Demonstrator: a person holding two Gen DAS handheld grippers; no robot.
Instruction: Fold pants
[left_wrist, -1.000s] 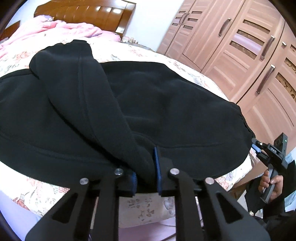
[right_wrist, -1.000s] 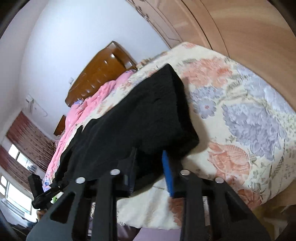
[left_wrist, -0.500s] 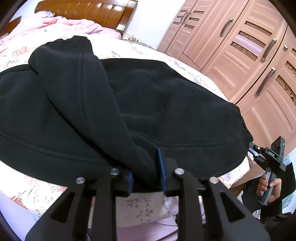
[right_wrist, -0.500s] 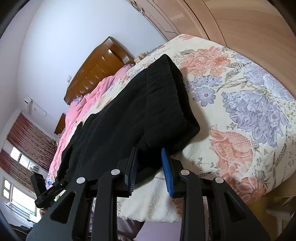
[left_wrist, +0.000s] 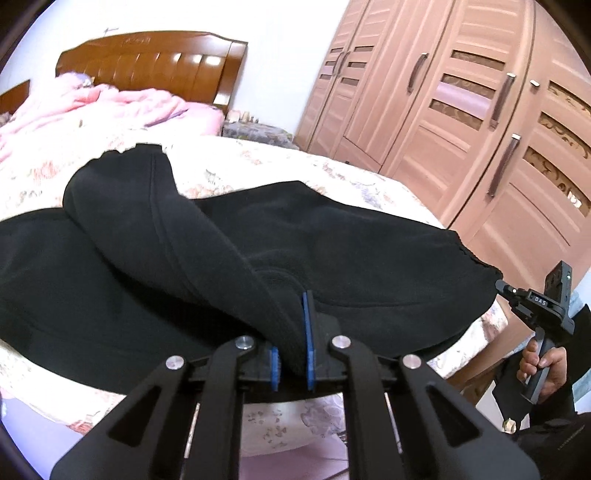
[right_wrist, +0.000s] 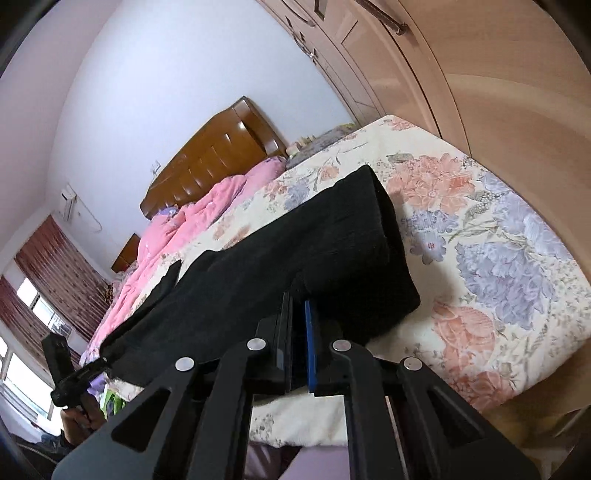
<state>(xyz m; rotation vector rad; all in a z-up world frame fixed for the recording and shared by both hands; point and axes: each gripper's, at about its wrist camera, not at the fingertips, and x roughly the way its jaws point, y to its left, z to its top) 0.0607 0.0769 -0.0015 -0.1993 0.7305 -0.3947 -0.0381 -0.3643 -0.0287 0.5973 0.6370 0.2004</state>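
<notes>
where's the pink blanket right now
The pink blanket is bunched at the head of the bed, against the wooden headboard, beyond the black pants; upper left in the left wrist view.

Each tool (left_wrist: 291, 354) is built from black linkage arms joined by silver screws, with blue pads (left_wrist: 307, 339) fitted inside its fingertips.

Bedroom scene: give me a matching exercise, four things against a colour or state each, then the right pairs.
Things:
1. black fleece pants
2. crumpled quilt
3. glossy wooden headboard
4. left gripper

Colour or state:
A. reddish-brown
B. shut on cloth
C. pink
D. black, spread across the floral bedsheet

Pairs: 1-D, 2-C, 3-A, 4-B
</notes>
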